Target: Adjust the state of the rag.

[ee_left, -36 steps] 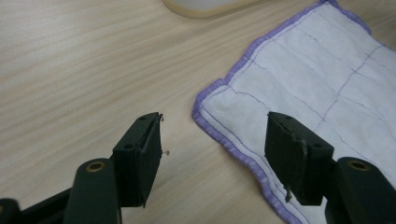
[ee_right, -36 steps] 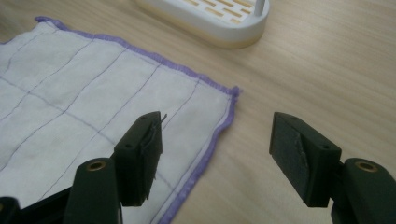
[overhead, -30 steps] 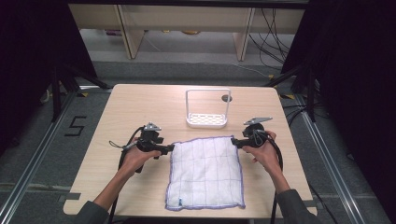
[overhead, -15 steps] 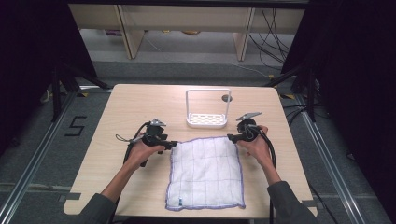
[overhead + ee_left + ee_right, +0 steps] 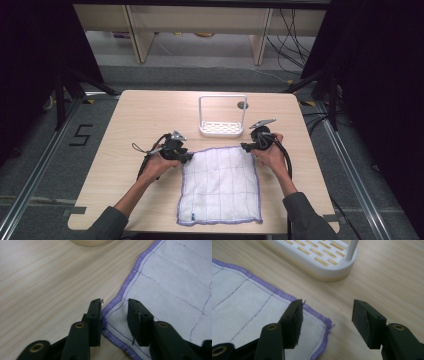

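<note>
A white quilted cloth (image 5: pixel 220 186), stitched into squares with thin dark thread and bound along its edge in purple, lies flat on the pale wood-grain table (image 5: pixel 135 115), near the person's side. The left gripper (image 5: pixel 186 157) sits at the cloth's far left corner; its black, blocky fingers (image 5: pixel 96 315) have just been closing and now stand at a narrow gap with the purple hem between them, not yet pinching it. The right gripper (image 5: pixel 246 147) is at the far right corner, its fingers (image 5: pixel 293 320) wider apart, one over the cloth and the other over bare wood, the corner lying between them. Just beyond stands a white plastic rack (image 5: pixel 221 128), an oval slotted base with a thin upright frame.
</note>
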`<state>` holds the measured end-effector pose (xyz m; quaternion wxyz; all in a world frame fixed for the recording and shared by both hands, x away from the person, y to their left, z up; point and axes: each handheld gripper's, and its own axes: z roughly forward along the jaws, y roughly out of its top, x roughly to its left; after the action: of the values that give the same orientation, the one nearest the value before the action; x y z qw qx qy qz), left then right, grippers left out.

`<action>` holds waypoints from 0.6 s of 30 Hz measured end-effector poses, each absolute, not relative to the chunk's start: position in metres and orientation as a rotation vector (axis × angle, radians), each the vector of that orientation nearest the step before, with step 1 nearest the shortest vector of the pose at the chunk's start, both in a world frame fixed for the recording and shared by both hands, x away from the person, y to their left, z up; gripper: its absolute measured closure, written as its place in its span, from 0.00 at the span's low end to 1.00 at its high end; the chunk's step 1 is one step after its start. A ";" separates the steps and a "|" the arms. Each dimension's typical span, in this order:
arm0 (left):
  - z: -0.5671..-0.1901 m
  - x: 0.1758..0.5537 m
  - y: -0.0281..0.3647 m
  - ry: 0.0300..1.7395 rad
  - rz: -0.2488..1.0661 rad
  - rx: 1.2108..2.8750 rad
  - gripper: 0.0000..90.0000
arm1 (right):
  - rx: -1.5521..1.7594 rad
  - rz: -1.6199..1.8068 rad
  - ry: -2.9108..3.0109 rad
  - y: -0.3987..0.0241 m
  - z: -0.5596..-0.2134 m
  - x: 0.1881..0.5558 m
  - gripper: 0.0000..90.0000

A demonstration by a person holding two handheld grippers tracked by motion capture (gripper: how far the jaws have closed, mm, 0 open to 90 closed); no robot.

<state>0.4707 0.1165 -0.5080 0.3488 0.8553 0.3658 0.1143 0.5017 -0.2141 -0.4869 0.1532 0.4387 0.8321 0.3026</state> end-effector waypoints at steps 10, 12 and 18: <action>-0.509 0.469 0.113 0.892 0.320 2.218 0.92 | 1.215 0.796 2.419 -0.213 -0.496 0.505 0.62; -0.510 0.469 0.114 0.892 0.335 2.212 0.93 | 1.207 0.814 2.429 -0.213 -0.497 0.506 0.70; -0.510 0.470 0.115 0.904 0.365 2.198 0.94 | 1.184 0.859 2.460 -0.211 -0.497 0.506 0.97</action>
<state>0.4701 0.1155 -0.5101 0.3604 0.8527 0.3506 0.1417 0.5056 -0.2112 -0.4967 0.1393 0.4098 0.8511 0.2973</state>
